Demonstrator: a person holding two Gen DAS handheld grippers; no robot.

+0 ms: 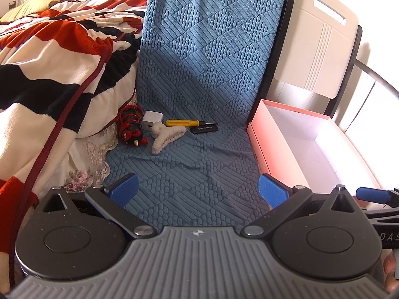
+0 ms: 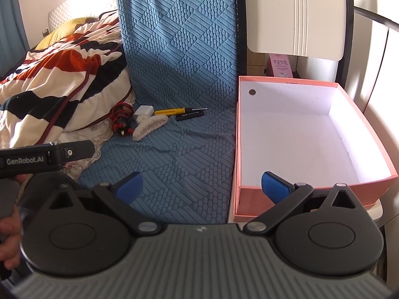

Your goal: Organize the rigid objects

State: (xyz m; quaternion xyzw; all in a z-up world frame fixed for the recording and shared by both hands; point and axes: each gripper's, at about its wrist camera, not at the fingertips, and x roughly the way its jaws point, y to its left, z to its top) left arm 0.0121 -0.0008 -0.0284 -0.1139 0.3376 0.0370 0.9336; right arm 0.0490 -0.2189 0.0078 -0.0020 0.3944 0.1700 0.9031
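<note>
Several small objects lie together on the blue textured cover [image 1: 199, 154]: a red and black coiled car charger [image 1: 131, 127], a white power adapter [image 1: 151, 120], a fluffy cream hair claw [image 1: 165, 134], a yellow screwdriver [image 1: 185, 123] and a black stick-shaped device [image 1: 204, 129]. They also show in the right wrist view: charger [image 2: 122, 119], adapter [image 2: 143, 112], claw [image 2: 148, 124], screwdriver [image 2: 174, 111], black device [image 2: 190, 115]. An empty pink box [image 2: 311, 134] with a white inside stands to the right. My left gripper [image 1: 198, 190] and right gripper [image 2: 202, 186] are open and empty, well short of the objects.
A striped red, black and white blanket [image 1: 49, 62] is piled at the left. A cream chair back [image 1: 316, 44] with a dark frame rises behind the box. The box [image 1: 299, 144] sits at the right edge of the cover.
</note>
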